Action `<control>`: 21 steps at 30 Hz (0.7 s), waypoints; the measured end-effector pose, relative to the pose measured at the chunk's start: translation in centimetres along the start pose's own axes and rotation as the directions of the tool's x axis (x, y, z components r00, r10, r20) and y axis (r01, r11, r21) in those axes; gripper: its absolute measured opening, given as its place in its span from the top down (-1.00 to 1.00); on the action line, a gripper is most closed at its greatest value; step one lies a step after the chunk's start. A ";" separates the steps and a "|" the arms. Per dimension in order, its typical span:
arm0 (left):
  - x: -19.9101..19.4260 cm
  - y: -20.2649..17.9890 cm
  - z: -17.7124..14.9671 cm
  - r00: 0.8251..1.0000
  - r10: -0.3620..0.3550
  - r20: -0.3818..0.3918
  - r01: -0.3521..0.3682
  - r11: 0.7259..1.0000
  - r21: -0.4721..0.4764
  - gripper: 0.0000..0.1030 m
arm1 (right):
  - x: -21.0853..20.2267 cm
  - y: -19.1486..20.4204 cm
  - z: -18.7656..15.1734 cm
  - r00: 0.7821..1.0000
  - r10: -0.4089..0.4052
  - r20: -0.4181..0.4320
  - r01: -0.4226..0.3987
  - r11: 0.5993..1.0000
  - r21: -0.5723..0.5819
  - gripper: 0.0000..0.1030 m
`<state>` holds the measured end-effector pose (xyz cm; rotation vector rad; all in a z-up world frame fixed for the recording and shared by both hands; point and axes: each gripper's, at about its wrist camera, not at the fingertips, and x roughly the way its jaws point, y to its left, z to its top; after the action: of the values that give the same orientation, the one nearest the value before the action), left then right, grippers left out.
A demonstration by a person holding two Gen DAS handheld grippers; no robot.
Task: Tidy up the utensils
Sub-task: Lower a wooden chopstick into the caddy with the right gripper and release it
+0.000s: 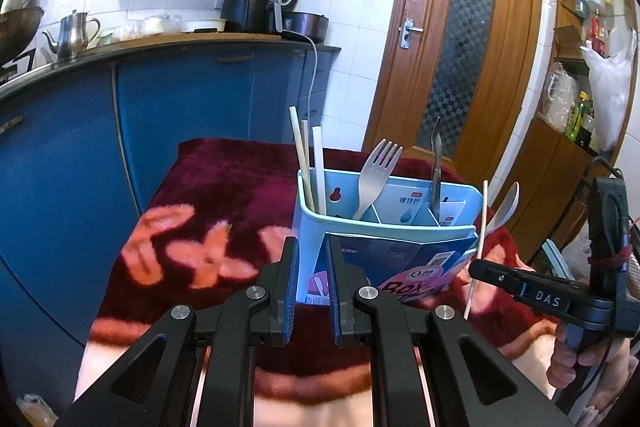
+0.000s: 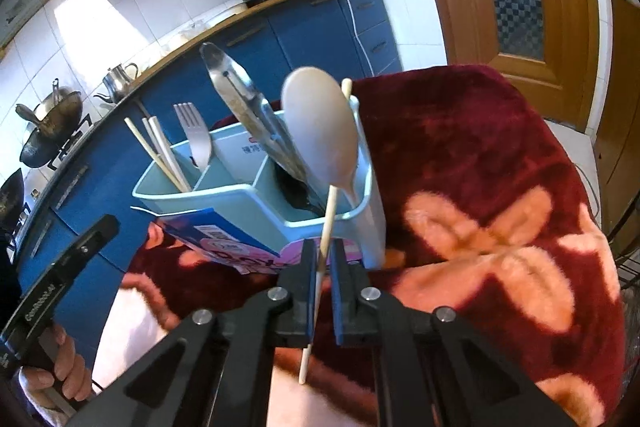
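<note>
The right gripper pinches a thin, light, stiff chopstick mid-shaft, just beside the blue holder; a mid-length grip suits it. The left gripper is narrow, seemingly empty.

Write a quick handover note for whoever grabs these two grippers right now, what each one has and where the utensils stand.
Right gripper: shut on a single chopstick, held upright just in front of the blue utensil holder.
Left gripper: nearly closed, holding nothing, aimed at the holder's front.
Done: three chopsticks in the left compartment, fork in the next, tongs and spoon at the right end.
Left: drop the held chopstick in with the other chopsticks.
</note>
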<state>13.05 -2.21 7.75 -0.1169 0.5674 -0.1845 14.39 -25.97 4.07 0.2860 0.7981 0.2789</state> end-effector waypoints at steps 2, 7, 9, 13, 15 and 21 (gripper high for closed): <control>0.0 0.0 0.0 1.000 -0.001 0.000 0.001 1.000 0.000 0.74 | -0.4 0.3 0.0 1.000 0.005 0.005 -0.005 1.000 -0.005 0.86; 0.0 -0.1 -0.1 1.000 -0.004 0.003 0.004 1.000 0.002 0.74 | -2.2 1.4 -0.1 0.998 0.020 0.063 -0.017 0.999 -0.049 0.88; 0.0 -0.1 -0.1 1.000 -0.005 0.003 0.005 1.000 0.001 0.74 | -3.2 2.2 0.2 0.992 -0.003 0.127 0.014 0.996 -0.087 0.88; 0.0 -0.2 -0.1 1.000 -0.004 0.002 0.004 1.000 0.005 0.74 | -4.9 3.4 1.3 0.972 -0.008 0.236 0.040 0.991 -0.130 0.88; 0.1 -0.2 -0.1 1.000 -0.005 0.002 0.005 1.000 0.005 0.74 | -5.3 4.0 1.9 0.960 -0.012 0.279 0.055 0.988 -0.147 0.88; 0.2 -0.4 -0.2 1.000 -0.009 0.003 0.009 1.000 0.008 0.74 | -5.3 4.5 4.1 0.919 -0.047 0.391 0.114 0.982 -0.150 0.88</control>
<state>13.05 -2.63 7.56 -0.1122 0.5634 -0.1954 13.21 -24.25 11.87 0.1384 0.3906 0.2015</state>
